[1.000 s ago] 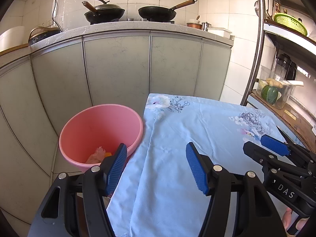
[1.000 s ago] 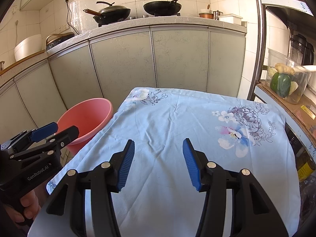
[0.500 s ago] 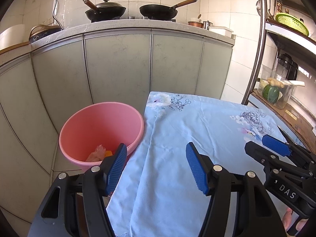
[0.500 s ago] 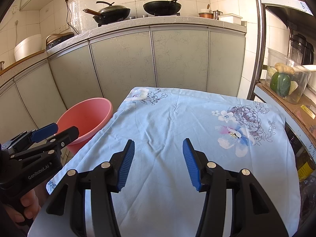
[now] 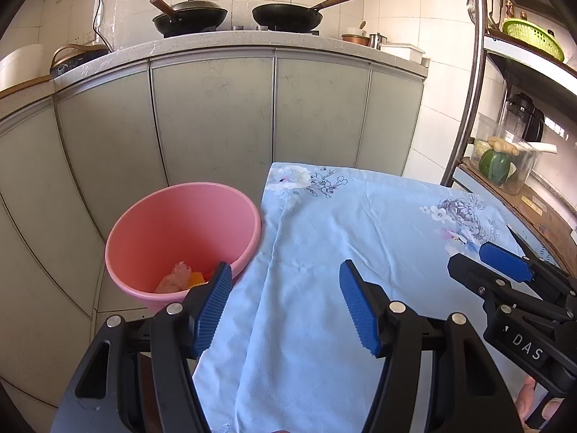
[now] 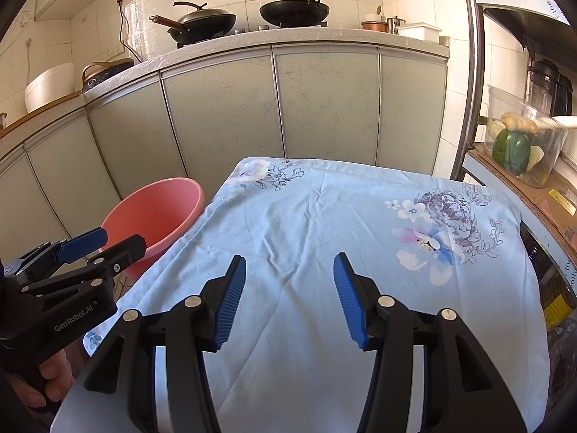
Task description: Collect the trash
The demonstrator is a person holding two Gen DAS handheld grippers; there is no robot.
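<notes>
Pink bin (image 5: 180, 231) is seen left, on the floor just beside the table edge, mouth up and tilted slightly toward the camera. Trash (image 5: 182, 277) is seen at its bottom: a pale crumpled lump touching an orange scrap; no clear long axis can be told. Left gripper (image 5: 285, 306) is held open and empty over the blue floral cloth (image 5: 360, 223). Right gripper (image 6: 288, 296) is held open and empty over mid-cloth.
</notes>
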